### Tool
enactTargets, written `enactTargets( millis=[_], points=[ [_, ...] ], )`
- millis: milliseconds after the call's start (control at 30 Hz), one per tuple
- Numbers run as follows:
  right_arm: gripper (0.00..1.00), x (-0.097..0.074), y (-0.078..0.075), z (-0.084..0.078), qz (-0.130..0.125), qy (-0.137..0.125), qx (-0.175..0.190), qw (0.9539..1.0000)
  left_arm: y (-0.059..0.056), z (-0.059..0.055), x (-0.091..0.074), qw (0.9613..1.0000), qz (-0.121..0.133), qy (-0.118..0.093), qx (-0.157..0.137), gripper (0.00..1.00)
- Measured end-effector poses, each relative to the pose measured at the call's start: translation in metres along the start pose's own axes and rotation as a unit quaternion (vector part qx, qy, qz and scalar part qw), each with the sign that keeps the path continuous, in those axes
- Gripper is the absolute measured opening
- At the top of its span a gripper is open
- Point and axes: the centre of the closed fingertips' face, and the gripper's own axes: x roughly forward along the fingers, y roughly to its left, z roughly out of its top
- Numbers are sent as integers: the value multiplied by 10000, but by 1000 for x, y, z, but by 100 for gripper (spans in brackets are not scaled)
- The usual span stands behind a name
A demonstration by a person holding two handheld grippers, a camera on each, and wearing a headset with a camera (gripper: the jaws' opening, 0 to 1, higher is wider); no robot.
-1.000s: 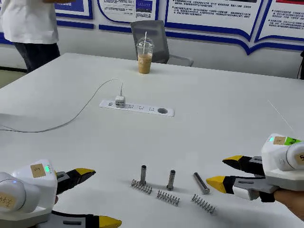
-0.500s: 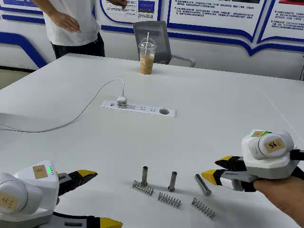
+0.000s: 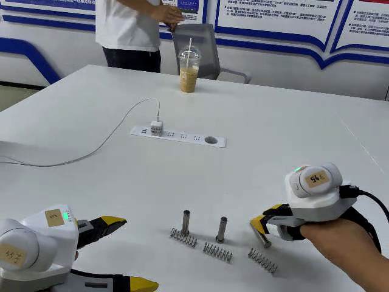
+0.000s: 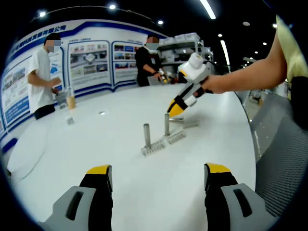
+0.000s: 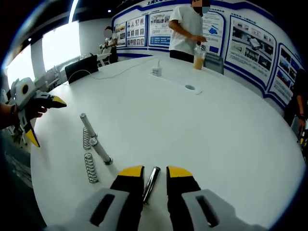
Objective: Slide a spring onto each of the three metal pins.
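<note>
We take the middle upright grey metal pin (image 3: 222, 229) as our mark on the white desk (image 3: 273, 152). As we look down, the other upright grey metal pin (image 3: 185, 221) stands just left of the mark. The third grey metal pin (image 3: 261, 238) lies flat just right of it. A small coiled steel spring (image 3: 217, 251) lies just in front of the mark, a second coiled spring (image 3: 182, 237) lies to its left, and a third coiled spring (image 3: 262, 260) to its right. None of the springs is on a pin yet.

Our right tool (image 3: 262, 219) is down at the lying pin. In the right gripper view its yellow-tipped jaws straddle the pin's end. They are narrowed but not clenched, with a sliver of gap on one side. Our left tool (image 3: 140, 252) hangs well to the left of the mark, jaws spread wide and carrying nothing.

We judge the step in hand to be picking up the fallen pin. Round steel on a smooth desk will likely roll, so we should close slowly and squarely. We should reach further along the shank rather than nip the very end, or the pin may pivot. The third spring lies close by and should stay clear of the jaws. When our left tool takes a spring, a light pinch near one end should spare the coils.
</note>
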Motion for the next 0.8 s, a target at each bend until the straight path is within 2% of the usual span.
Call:
enactTargets(
  millis=[300, 800],
  points=[
    [15, 13, -2, -9, -96, 276, 227, 9993, 1, -3, 0, 10000, 6, 10, -31, 79],
    [12, 19, -3, -15, -107, 485, 470, 9977, 1, -6, 1, 10000, 5, 31, -62, 79]
  ],
)
